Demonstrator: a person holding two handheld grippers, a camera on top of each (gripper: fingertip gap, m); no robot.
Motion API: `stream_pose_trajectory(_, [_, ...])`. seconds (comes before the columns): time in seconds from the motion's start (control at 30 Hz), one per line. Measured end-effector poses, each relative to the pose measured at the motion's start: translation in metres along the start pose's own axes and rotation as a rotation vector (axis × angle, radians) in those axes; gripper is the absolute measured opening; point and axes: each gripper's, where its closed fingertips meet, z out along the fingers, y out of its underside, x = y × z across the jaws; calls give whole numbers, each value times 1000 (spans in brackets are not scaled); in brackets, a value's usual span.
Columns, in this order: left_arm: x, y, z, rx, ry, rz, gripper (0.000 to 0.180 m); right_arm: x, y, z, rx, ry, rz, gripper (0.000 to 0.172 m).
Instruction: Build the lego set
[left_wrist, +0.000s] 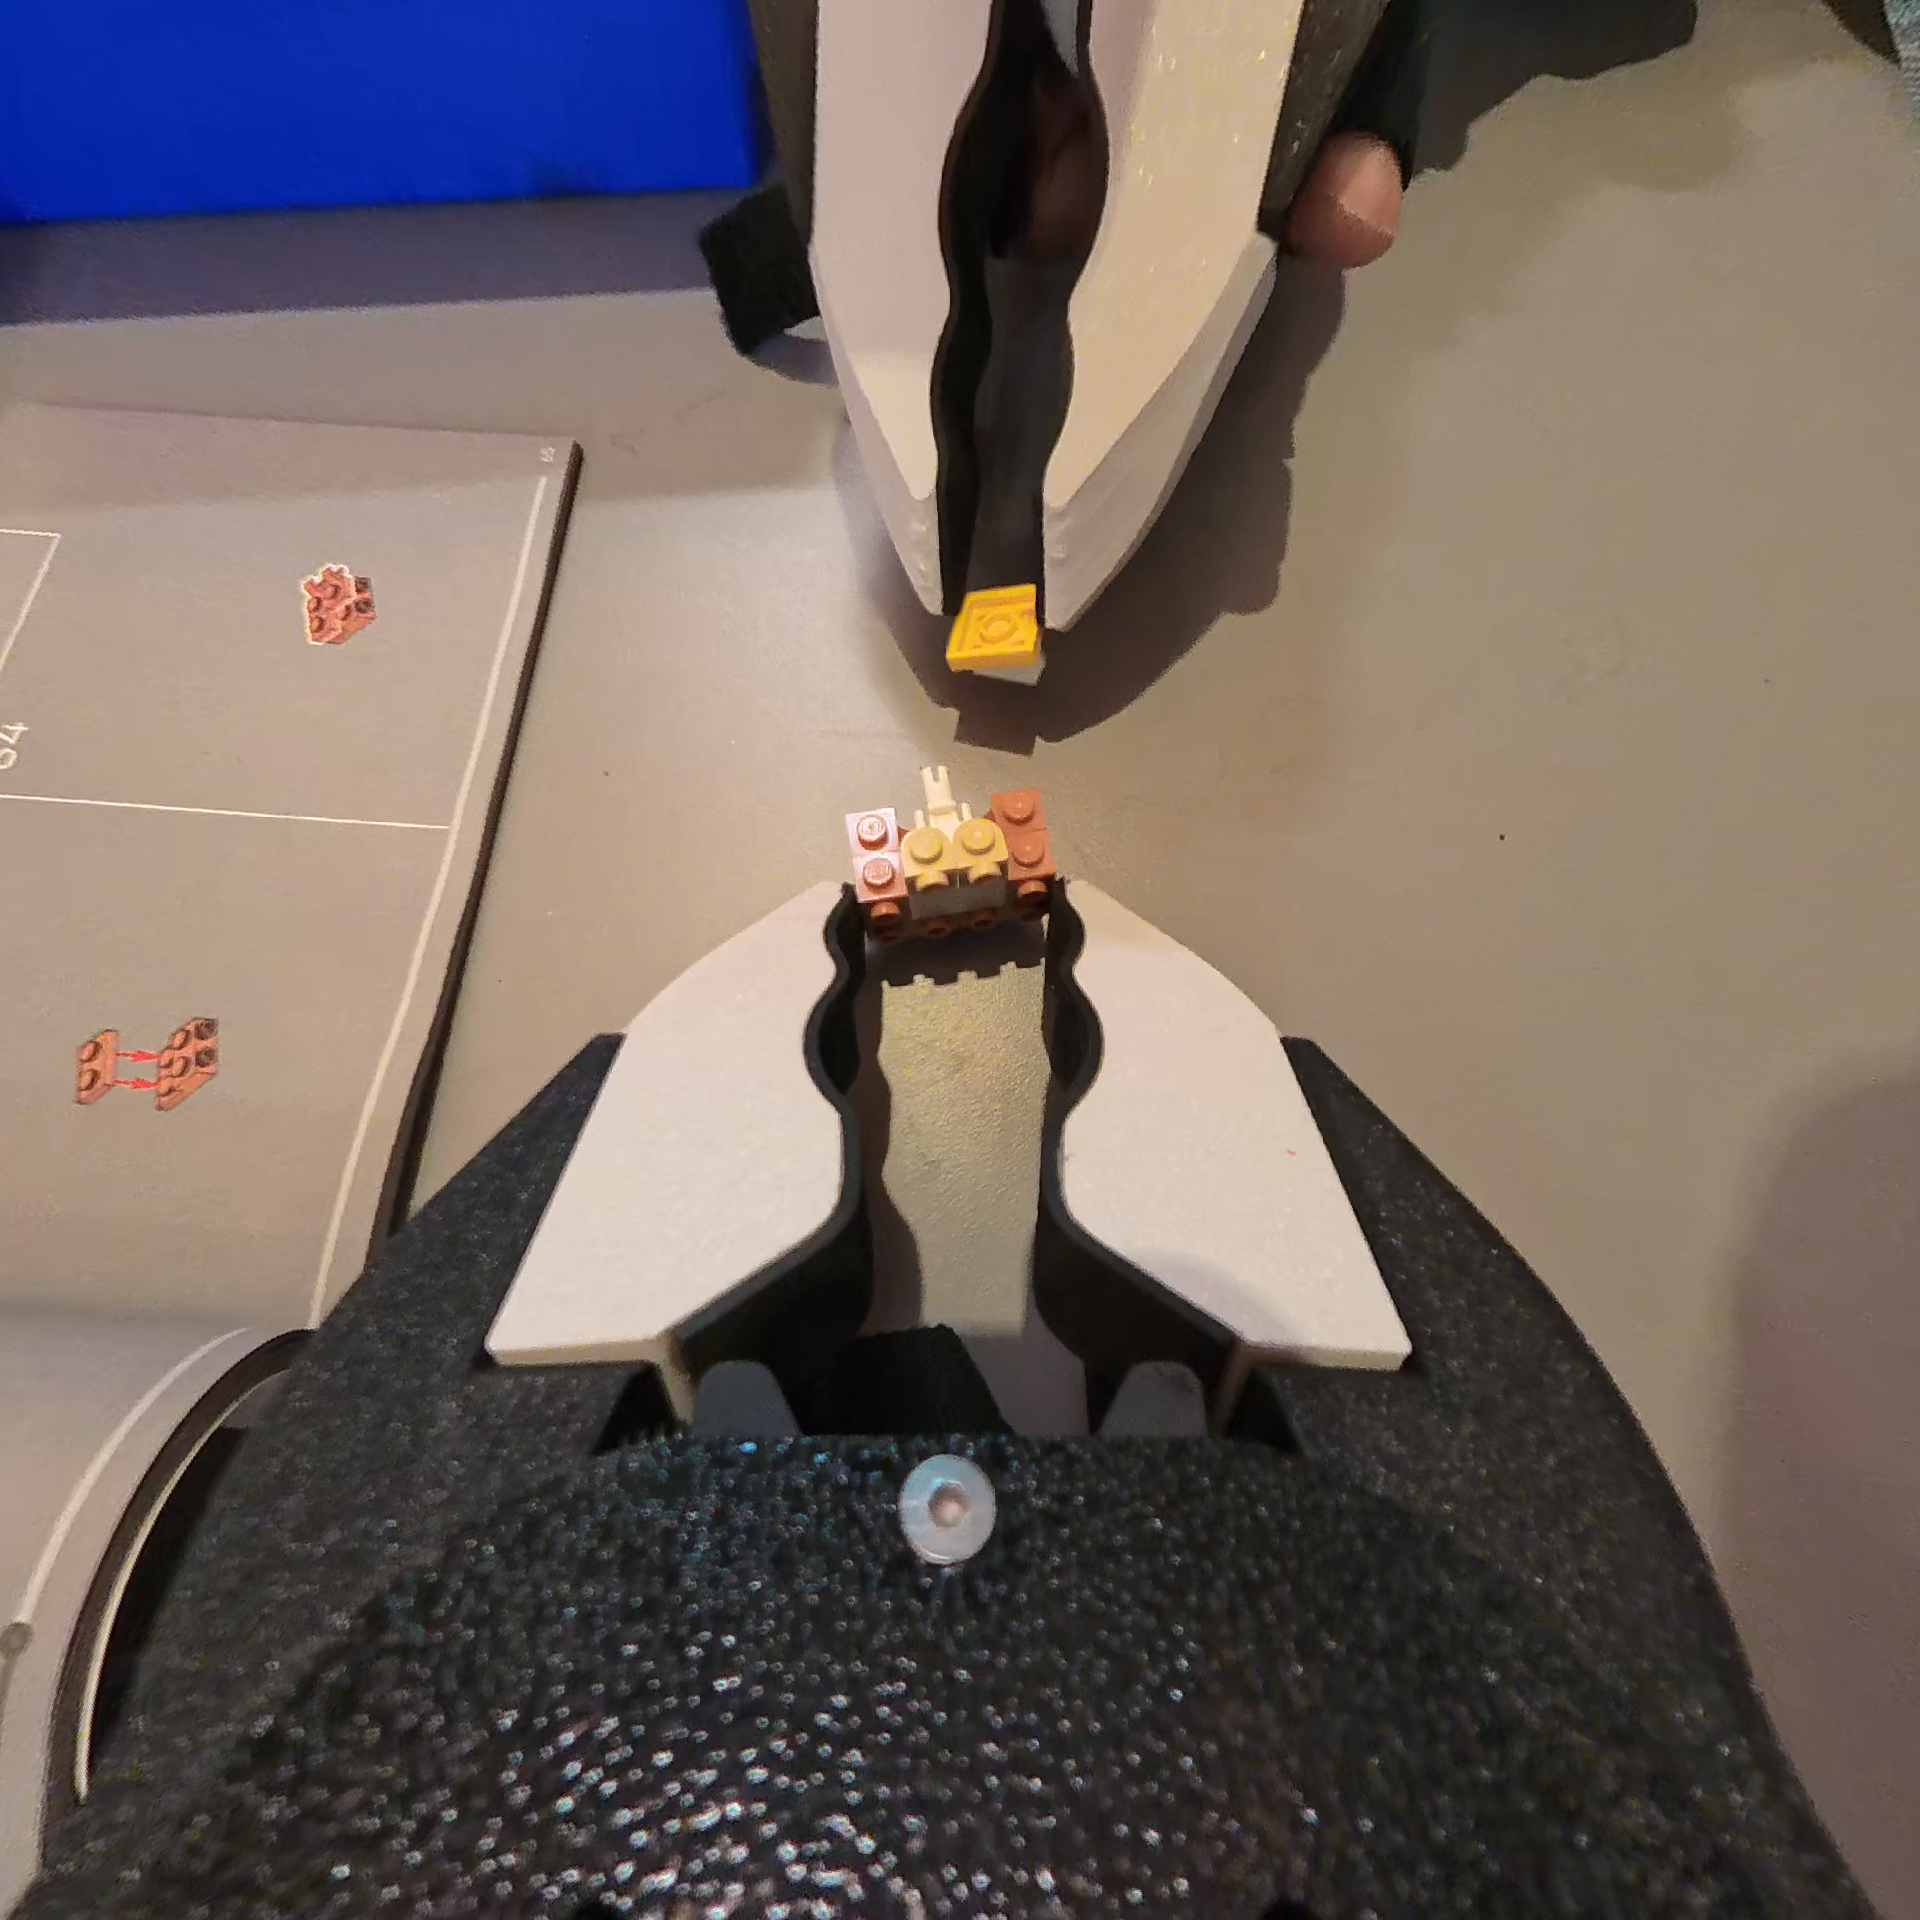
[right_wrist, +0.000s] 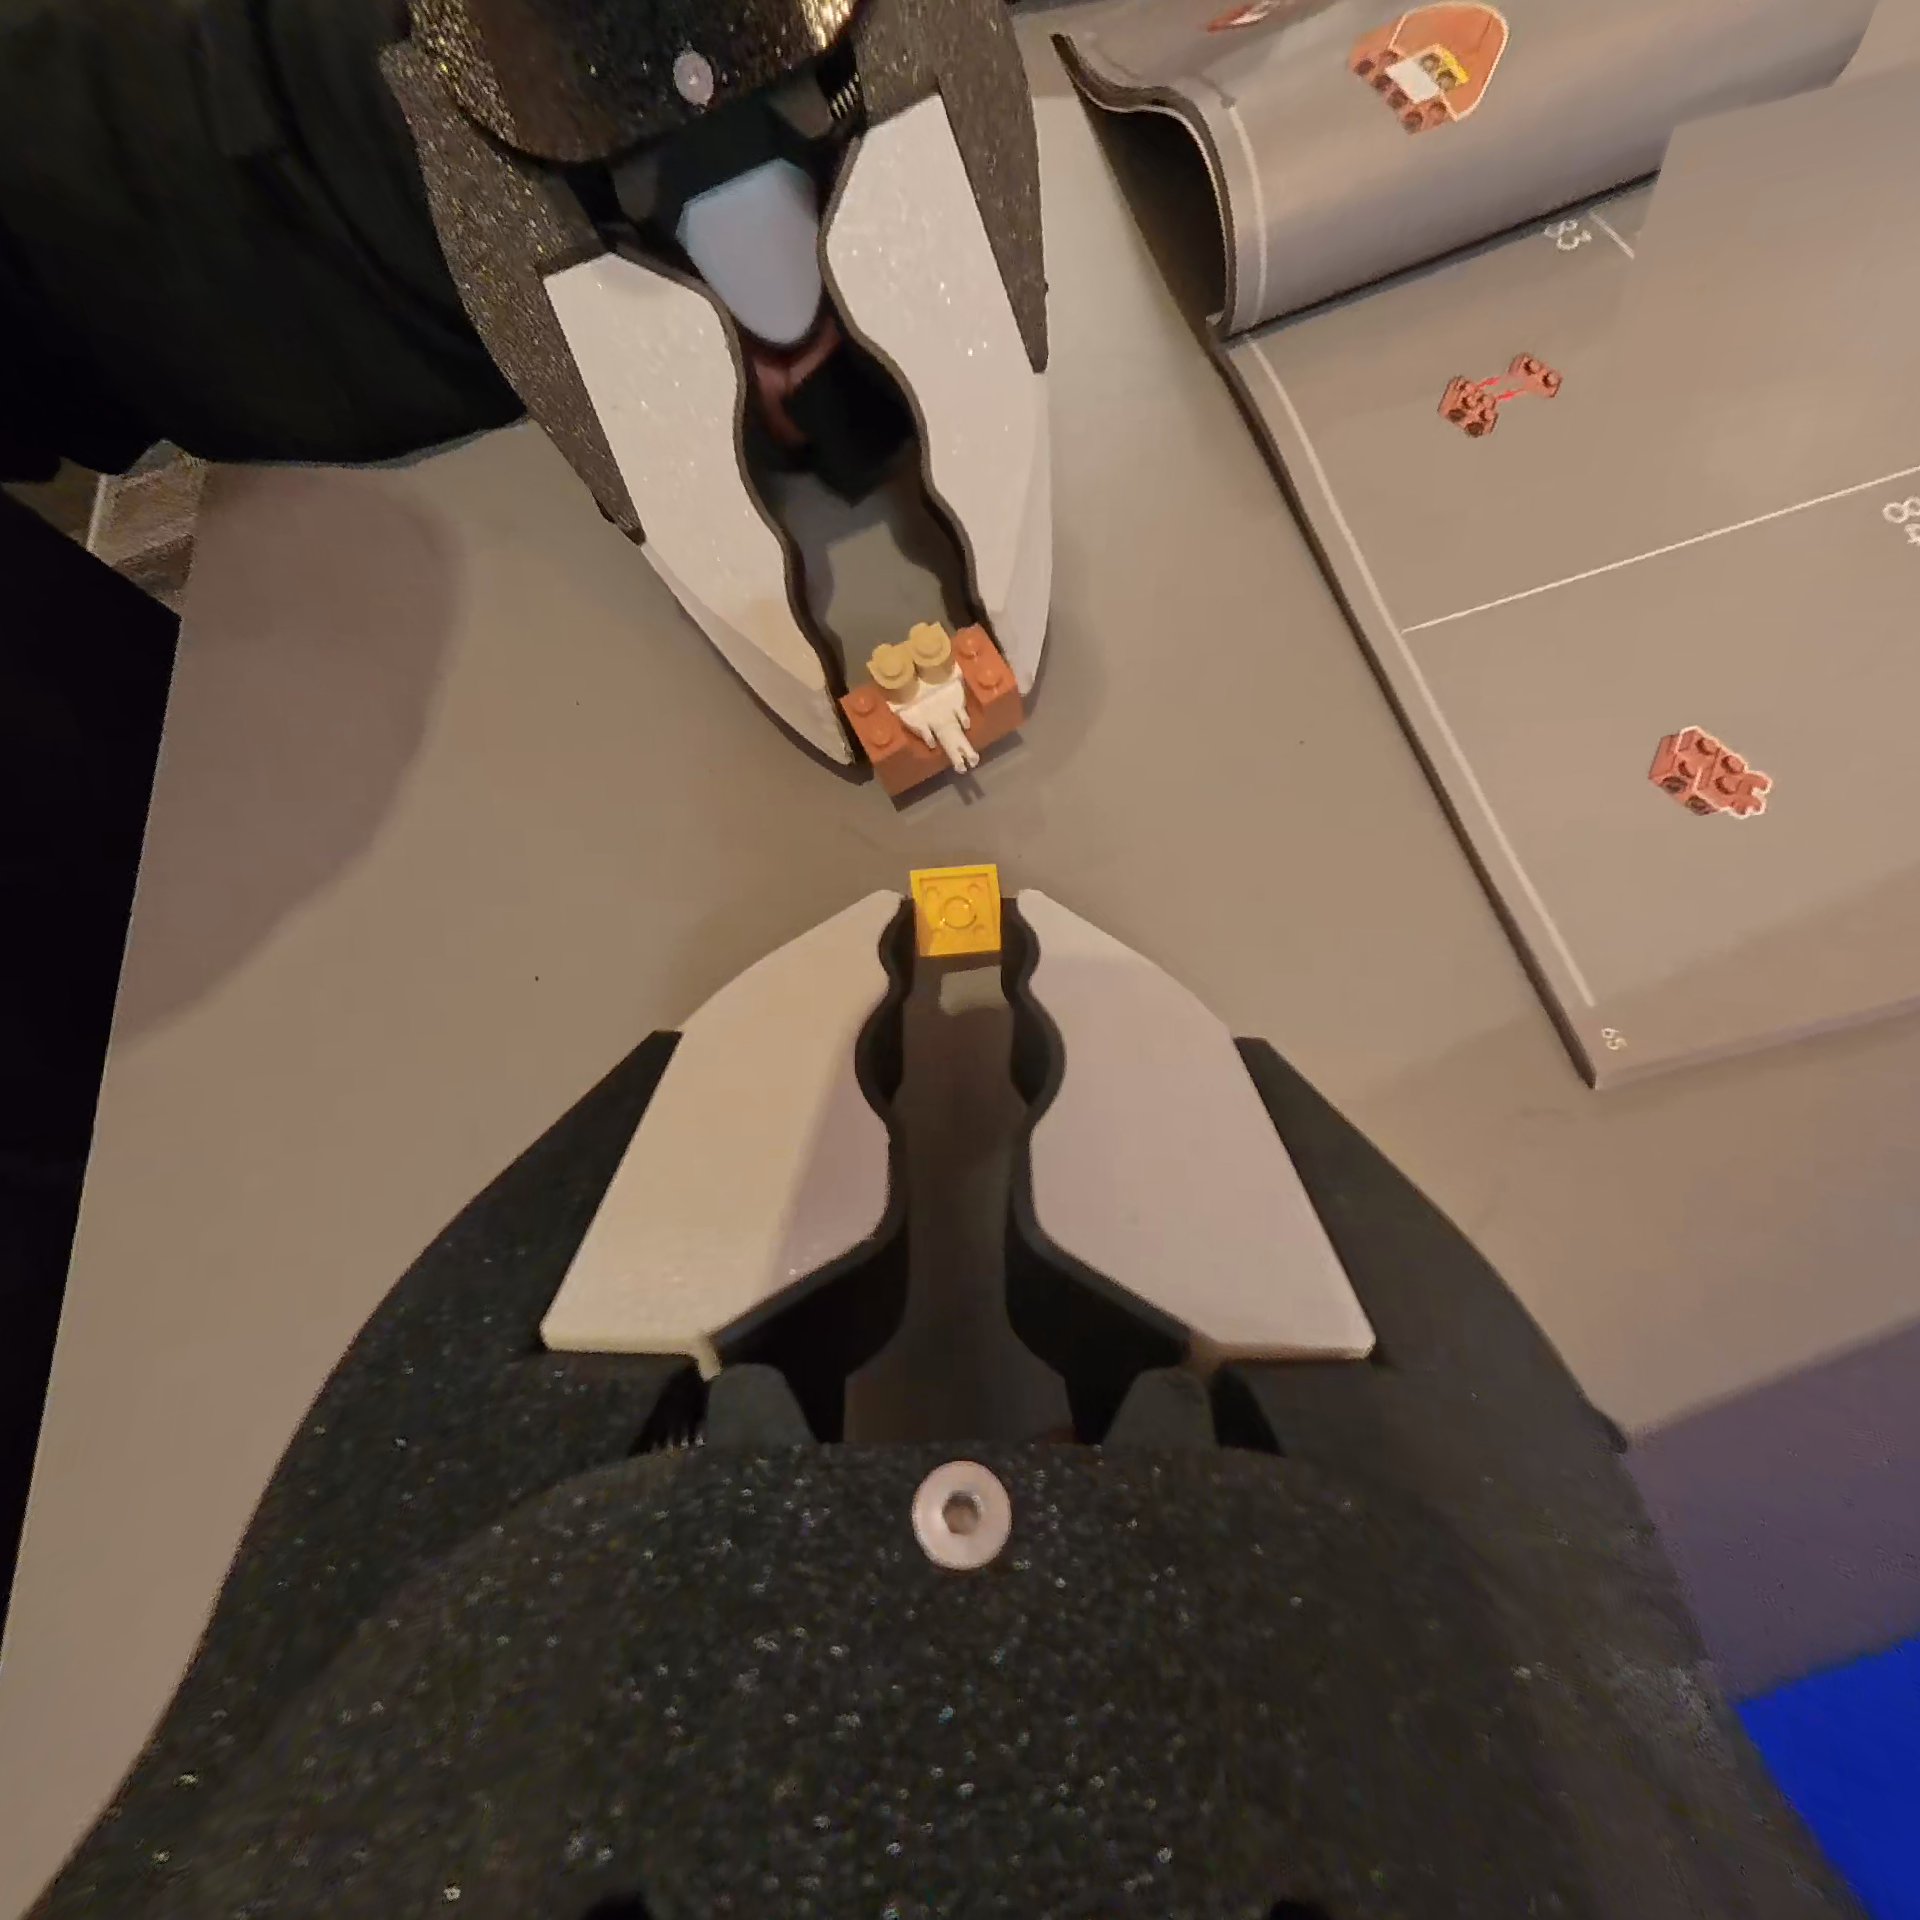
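left gripper (left_wrist: 951, 914) clamping small brown-tan-white plastic brick assembly (left_wrist: 951, 862), frame centre | right gripper (right_wrist: 956, 920) pinching flat yellow square plastic plate (right_wrist: 954, 909), underside showing | plate and assembly facing, near, apart, unjoined

Your left wrist camera looks forward and down along its own fingers, close over the grey table (left_wrist: 1455, 727). Your right wrist camera does likewise from the opposite side. The two face each other; each sees the other gripper head-on, and both share the table strip between and the booklet (left_wrist: 260, 831).
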Motion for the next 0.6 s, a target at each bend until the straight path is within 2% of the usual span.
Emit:
stream_pose_trajectory(0.27, [1,0,1,-6,-2,10,33,-3,-22,-9,138,11,-63,15])
stream_pose_trajectory(0.6, [3,0,1,-7,5,20,33,2,-17,-5,107,76,-126,15])
